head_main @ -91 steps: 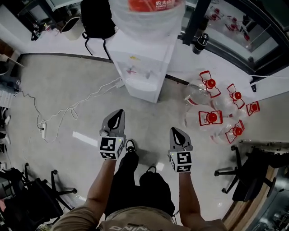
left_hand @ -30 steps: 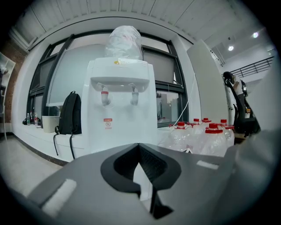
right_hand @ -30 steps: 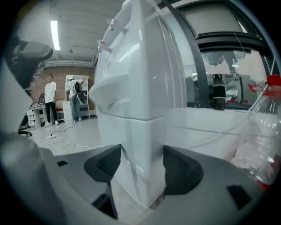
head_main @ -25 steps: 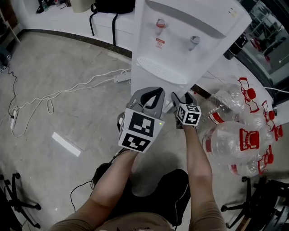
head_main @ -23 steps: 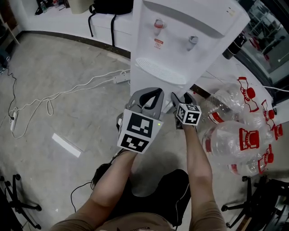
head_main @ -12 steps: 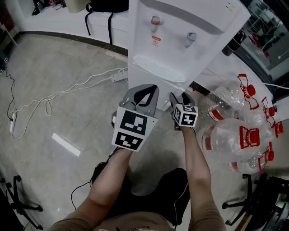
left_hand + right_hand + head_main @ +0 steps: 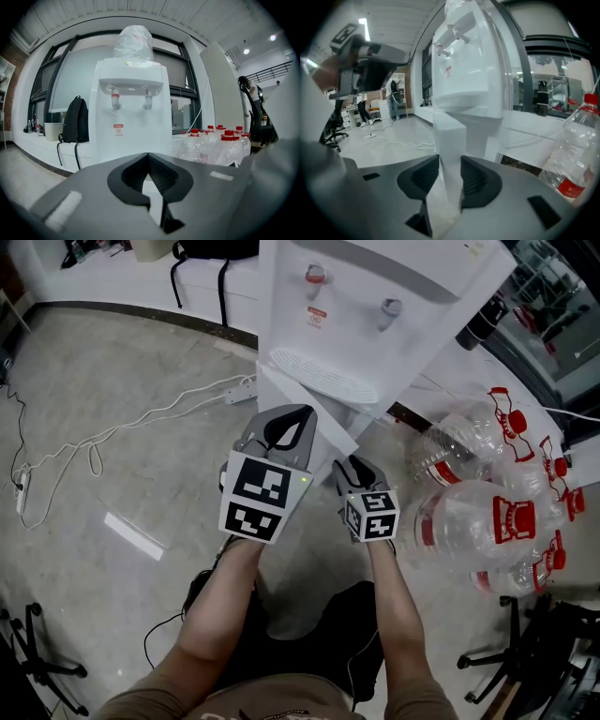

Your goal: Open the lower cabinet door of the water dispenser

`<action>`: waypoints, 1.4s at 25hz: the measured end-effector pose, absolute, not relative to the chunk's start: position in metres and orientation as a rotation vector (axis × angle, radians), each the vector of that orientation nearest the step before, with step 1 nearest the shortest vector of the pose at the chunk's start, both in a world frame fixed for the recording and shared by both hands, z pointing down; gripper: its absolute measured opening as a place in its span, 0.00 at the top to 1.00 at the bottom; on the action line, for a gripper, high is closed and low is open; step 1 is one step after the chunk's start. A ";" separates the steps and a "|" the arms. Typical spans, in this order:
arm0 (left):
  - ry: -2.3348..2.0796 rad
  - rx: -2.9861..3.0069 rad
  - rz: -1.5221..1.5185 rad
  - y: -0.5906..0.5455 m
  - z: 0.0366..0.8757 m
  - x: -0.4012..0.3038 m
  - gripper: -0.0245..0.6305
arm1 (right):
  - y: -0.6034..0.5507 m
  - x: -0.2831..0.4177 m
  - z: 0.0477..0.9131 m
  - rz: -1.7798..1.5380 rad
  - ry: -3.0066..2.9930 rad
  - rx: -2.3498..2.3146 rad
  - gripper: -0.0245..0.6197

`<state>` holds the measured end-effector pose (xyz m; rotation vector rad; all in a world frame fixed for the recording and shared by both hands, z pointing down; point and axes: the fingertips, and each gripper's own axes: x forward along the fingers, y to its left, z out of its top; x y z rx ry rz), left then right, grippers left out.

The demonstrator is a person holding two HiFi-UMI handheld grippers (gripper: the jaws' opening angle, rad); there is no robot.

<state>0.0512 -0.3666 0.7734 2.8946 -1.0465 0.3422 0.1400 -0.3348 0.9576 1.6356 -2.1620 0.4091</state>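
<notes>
The white water dispenser (image 7: 375,296) stands in front of me, also plain in the left gripper view (image 7: 129,108). Its lower cabinet door (image 7: 314,413) stands swung out from the body. My right gripper (image 7: 349,465) is at the door's free edge. In the right gripper view the door's white edge (image 7: 449,140) runs between the jaws, which have just been closing, and both pads press on it. My left gripper (image 7: 284,420) hovers just left of the door with its tips together and nothing held (image 7: 149,157).
Several empty water bottles (image 7: 469,512) with red caps lie on the floor right of the dispenser. A white cable with a power strip (image 7: 141,418) trails across the floor on the left. A black backpack (image 7: 202,249) leans by the wall. Chair bases (image 7: 511,652) stand at the lower right.
The right gripper has pulled back toward me with the door's edge in it, and the door has swung out from the cabinet. The left gripper has hardly moved.
</notes>
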 end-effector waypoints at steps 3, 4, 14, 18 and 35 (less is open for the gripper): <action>-1.074 2.888 0.351 -0.370 0.774 0.044 0.96 | -0.315 0.108 0.958 0.354 -2.215 1.501 0.74; -1.084 2.882 0.356 -0.372 0.775 0.041 0.96 | -0.309 0.099 0.957 0.345 -2.240 1.470 0.74; -1.140 2.847 0.354 -0.375 0.774 0.016 0.96 | -0.306 0.089 0.948 0.300 -2.316 1.405 0.74; -1.158 2.852 0.353 -0.373 0.770 0.011 0.96 | -0.303 0.070 0.947 0.282 -2.355 1.319 0.76; -1.394 2.763 0.437 -0.377 0.764 -0.067 0.96 | -0.301 -0.052 0.948 0.255 -2.538 1.105 0.89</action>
